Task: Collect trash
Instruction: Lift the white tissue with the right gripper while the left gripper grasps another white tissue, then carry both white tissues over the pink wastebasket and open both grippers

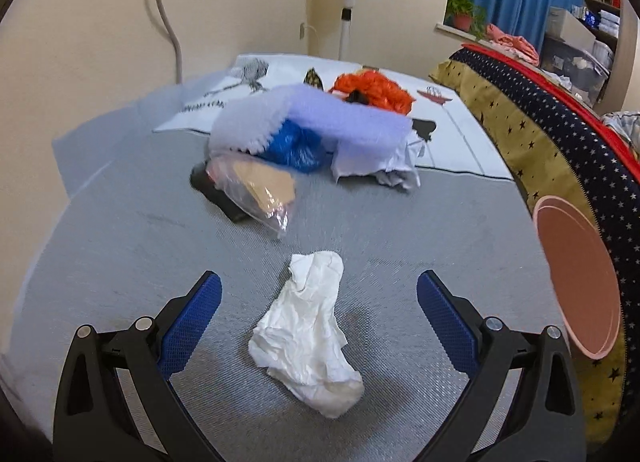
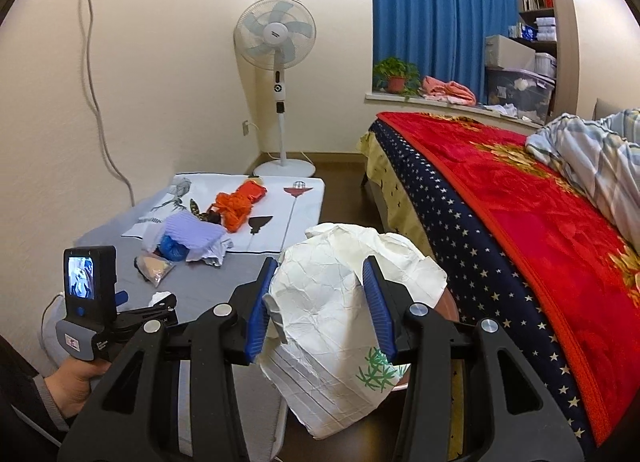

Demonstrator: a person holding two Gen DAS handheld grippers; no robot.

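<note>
Tissue [image 1: 310,336], white and crumpled, lies on the grey mat [image 1: 120,246] directly between the spread fingers of the left gripper [image 1: 319,298], touching neither pad; that gripper is released, poised above it. Ahead of it, further along the mat, sits a clear packet [image 1: 256,190] and behind that a heap of lilac cloth [image 1: 320,118], a blue bag [image 1: 296,146] and an orange bag [image 1: 376,90]. To its right, a pink basin [image 1: 580,282] leans against the bed's starred skirt [image 1: 532,142].

The right gripper [image 2: 320,302] is clenched on a white bag [image 2: 332,326] with a green leaf print, its blue pads pressing the crumpled bag on both sides; this looks like the collecting bag, held just above the basin's rim.

The step in hand seems to be picking up the tissue. Next the left gripper likely needs to sink a little, close on the tissue's bulk, and carry it right to the bag's mouth.

Only the left view shows the tissue whole and the basin's full face. Only the right view shows the bag, the person's hand [image 2: 76,382] on the left gripper's handle, the red bedspread [image 2: 540,222] and the whole fan [image 2: 276,34].
</note>
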